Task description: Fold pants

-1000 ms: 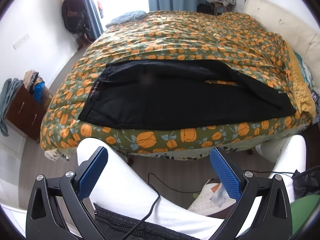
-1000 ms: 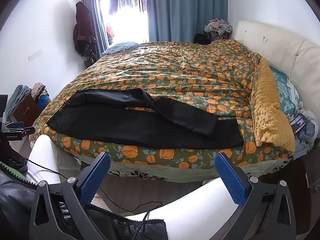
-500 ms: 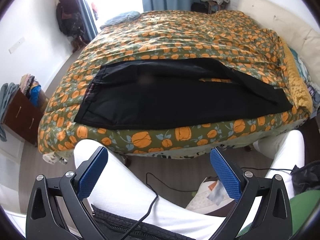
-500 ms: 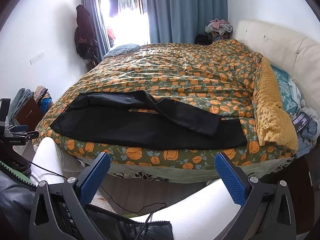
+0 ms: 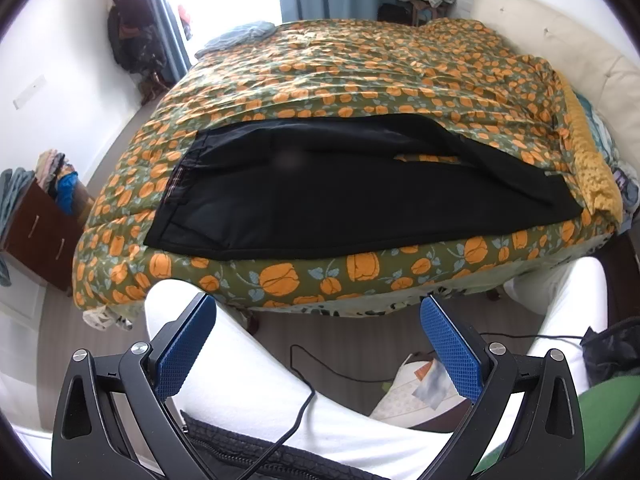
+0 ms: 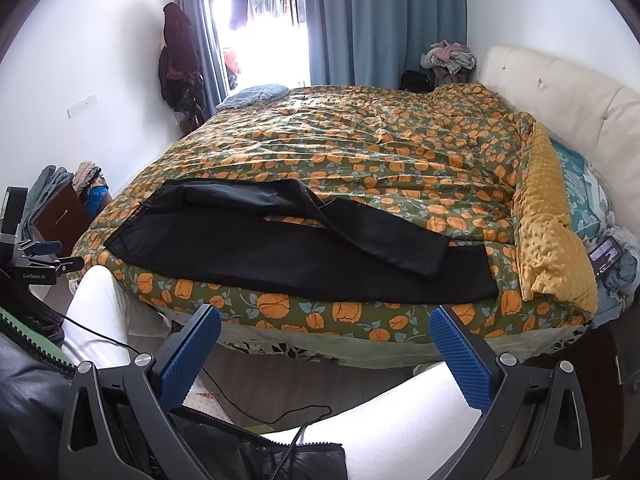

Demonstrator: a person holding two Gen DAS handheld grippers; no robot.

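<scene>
Both hand-held grippers are just hanging out in front of the bed with nothing in them: the left hand-held gripper (image 5: 316, 344) has its blue pads spread wide, and the right hand-held gripper (image 6: 326, 354) is spread just as wide, neither one touching any fabric. Under both you can see the person's legs in white trousers (image 5: 256, 392) and a black cable (image 5: 296, 412) trailing across them, well short of the mattress edge. Past that is the bed (image 6: 360, 140) with a green quilt covered in orange pumpkins. The black pants (image 5: 320, 188) lie flat along the near edge of the bed, waistband toward the left, legs running off to the right. In the right wrist view the far leg is crossed at a slant over the near one (image 6: 384, 236), so its hem lands on top of the lower leg near the right end. A mustard yellow blanket (image 6: 552, 240) sits just beside the hems, up against the cream headboard (image 6: 560, 92). Over on the left there's a dark wood nightstand (image 5: 36, 236) with clothes piled on it.
</scene>
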